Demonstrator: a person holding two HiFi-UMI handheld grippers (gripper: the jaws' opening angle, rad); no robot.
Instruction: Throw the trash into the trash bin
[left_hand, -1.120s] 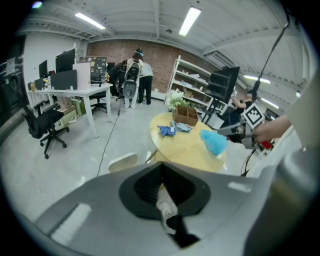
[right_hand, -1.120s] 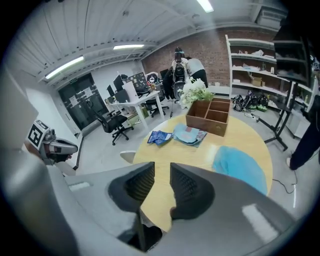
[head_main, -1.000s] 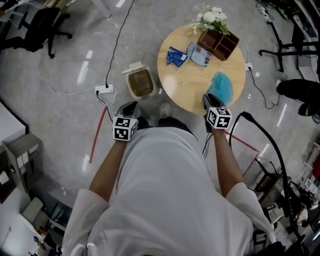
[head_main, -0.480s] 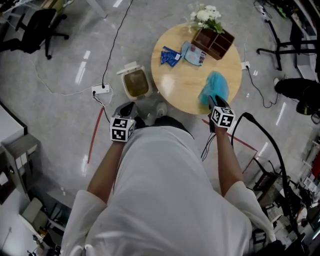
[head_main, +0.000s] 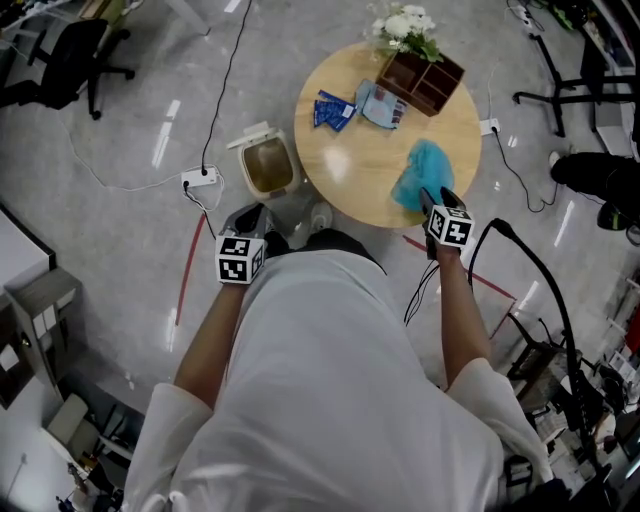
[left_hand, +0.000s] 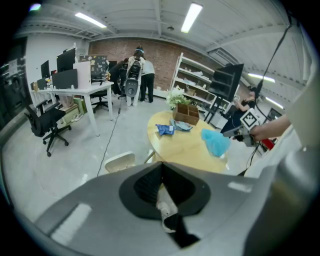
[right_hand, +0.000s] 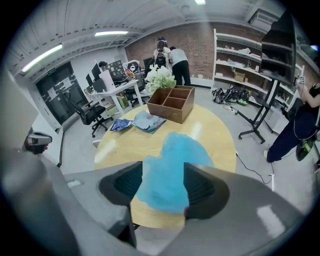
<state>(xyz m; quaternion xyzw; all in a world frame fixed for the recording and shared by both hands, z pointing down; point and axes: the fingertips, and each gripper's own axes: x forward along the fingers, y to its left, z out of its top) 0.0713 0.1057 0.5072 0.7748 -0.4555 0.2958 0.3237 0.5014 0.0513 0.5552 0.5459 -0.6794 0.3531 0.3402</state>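
Pickup step: the right gripper (right_hand: 163, 186) jaws, just opening wide, straddle the blue trash (right_hand: 169, 162) at the tabletop's (head_main: 355, 165) near-right edge; the left gripper (left_hand: 163, 196) jaws are pressed together. Next, I'd say — pinch, then carry left to the trash bin (head_main: 266, 166).

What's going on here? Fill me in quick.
A person is clearing trash with a hand-held claw in each hand. The right claw has just been opening. Its jaws now stand open around a crumpled blue piece of trash lying on the round table, not gripping it yet. The left claw is shut, off to the side of the table. The trash bin sits open on the floor beside it.
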